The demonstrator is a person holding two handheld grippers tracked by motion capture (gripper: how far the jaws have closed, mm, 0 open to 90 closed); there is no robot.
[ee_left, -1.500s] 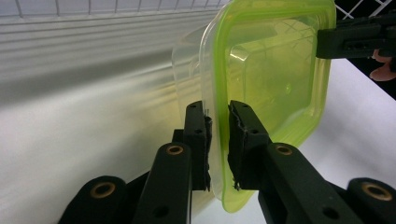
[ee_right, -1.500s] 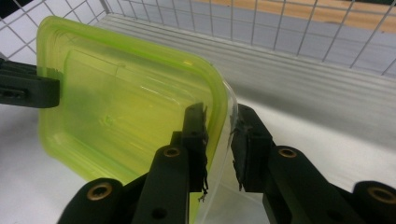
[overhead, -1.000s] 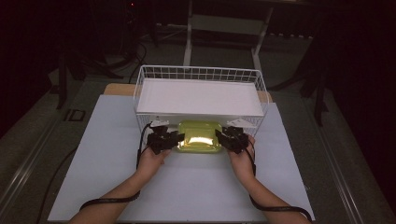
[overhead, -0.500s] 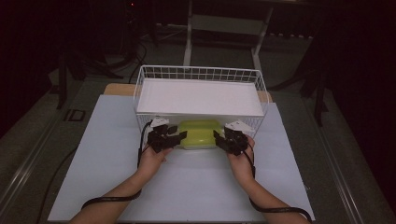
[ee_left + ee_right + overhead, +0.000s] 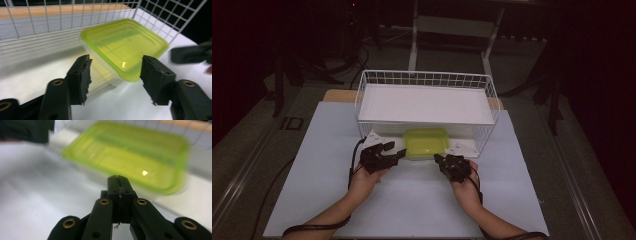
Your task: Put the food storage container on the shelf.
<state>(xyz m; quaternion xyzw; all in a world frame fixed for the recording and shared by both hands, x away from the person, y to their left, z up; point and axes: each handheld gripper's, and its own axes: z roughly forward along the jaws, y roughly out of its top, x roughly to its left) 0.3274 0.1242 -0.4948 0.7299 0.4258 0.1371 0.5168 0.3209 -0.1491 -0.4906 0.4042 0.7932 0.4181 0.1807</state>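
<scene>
A clear box with a yellow-green lid (image 5: 427, 142) (image 5: 125, 45) (image 5: 130, 155) sits on the white table at the open front of a white wire basket (image 5: 424, 75). My left gripper (image 5: 398, 154) (image 5: 115, 75) is open just short of the box's left corner; its jaws have just been opening and they touch nothing. My right gripper (image 5: 438, 159) (image 5: 117, 178) has just closed and is shut on nothing, a little in front of the box's right corner. A jaw of the right gripper (image 5: 190, 53) appears at the right of the left gripper view.
A white board (image 5: 427, 102) covers the basket's top, and the wire walls (image 5: 50, 22) stand behind and beside the box. The white table sheet (image 5: 412, 200) spreads toward me. Dark floor and metal stand legs (image 5: 414, 35) lie beyond the table.
Both grippers have drawn back toward me from the box's sides, letting it go. The box now rests slightly deeper under the basket. The left jaws have spread; the right jaws have come together.
</scene>
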